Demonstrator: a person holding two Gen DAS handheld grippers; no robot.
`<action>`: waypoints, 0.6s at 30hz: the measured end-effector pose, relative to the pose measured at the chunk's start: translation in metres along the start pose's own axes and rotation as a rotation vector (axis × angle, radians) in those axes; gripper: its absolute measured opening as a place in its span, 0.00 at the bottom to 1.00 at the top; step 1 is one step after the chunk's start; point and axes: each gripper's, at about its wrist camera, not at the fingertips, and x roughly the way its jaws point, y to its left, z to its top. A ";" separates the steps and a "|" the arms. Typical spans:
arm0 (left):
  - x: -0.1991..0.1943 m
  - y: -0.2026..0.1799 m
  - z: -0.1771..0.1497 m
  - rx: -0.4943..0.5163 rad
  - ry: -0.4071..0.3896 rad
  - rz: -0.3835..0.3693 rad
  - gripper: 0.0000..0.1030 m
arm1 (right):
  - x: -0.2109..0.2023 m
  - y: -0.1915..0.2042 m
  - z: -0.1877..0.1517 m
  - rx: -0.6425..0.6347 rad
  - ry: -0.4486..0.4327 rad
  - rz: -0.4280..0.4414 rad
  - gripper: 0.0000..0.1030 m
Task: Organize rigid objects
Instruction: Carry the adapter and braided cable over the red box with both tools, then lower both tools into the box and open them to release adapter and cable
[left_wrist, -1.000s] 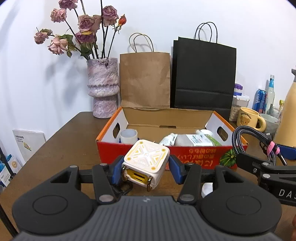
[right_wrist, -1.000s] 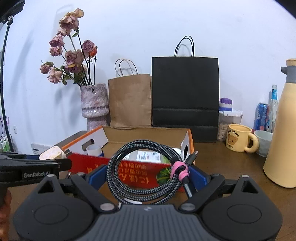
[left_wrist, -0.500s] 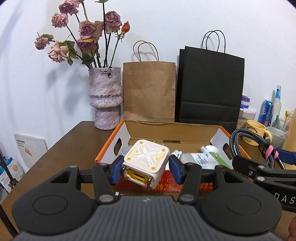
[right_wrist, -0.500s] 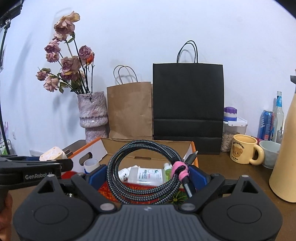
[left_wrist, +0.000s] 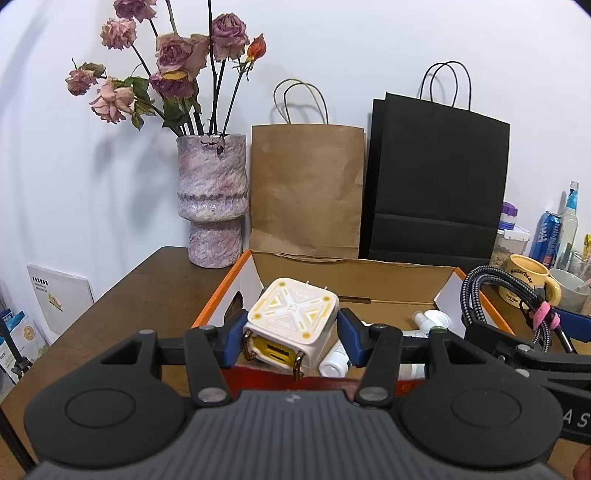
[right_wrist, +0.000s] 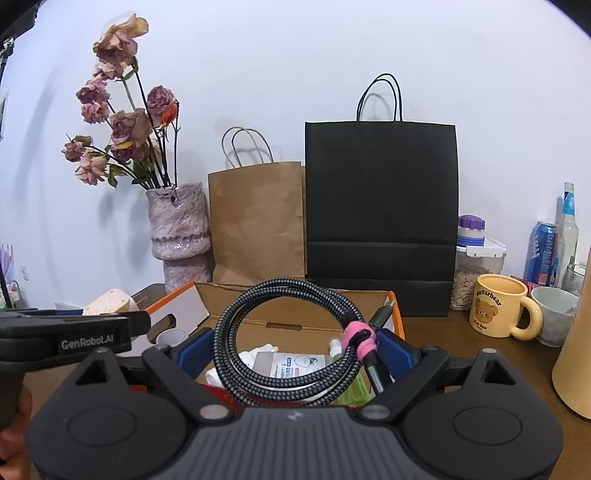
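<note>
- Hovering: left gripper (left_wrist: 290, 334) clamps the cube charger (left_wrist: 291, 325) above the open cardboard box (left_wrist: 354, 282).
- Right gripper (right_wrist: 295, 352), spread wide, grips the coiled cable (right_wrist: 291, 332).
- Clear the six o'clock wall, then release both low.

Both views are taken close, from just behind each gripper's fingers, facing the wall. The open orange-rimmed cardboard box (left_wrist: 373, 284) (right_wrist: 295, 306) and the tall black paper bag (left_wrist: 436, 177) (right_wrist: 380, 214) are shared.

place: lived-in home, a room corner | surface: dark wooden table (left_wrist: 147, 291) against a plain white wall | decor: dried roses (left_wrist: 173, 70) in a mottled pink vase (left_wrist: 212, 199) | clutter: brown paper bag (left_wrist: 306, 192), black paper bag (right_wrist: 380, 214), bear mug (right_wrist: 498, 310), drink can (right_wrist: 541, 251), bottle (right_wrist: 569, 229), lidded food jar (right_wrist: 476, 269)
</note>
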 end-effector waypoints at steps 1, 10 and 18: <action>0.003 0.000 0.001 -0.001 0.002 0.002 0.52 | 0.003 0.000 0.001 -0.001 0.001 0.001 0.90; 0.024 0.001 0.009 -0.004 0.013 0.014 0.52 | 0.020 0.000 0.005 -0.006 0.006 0.002 0.90; 0.042 0.000 0.016 -0.004 0.010 0.022 0.52 | 0.039 -0.003 0.009 -0.011 0.010 0.006 0.90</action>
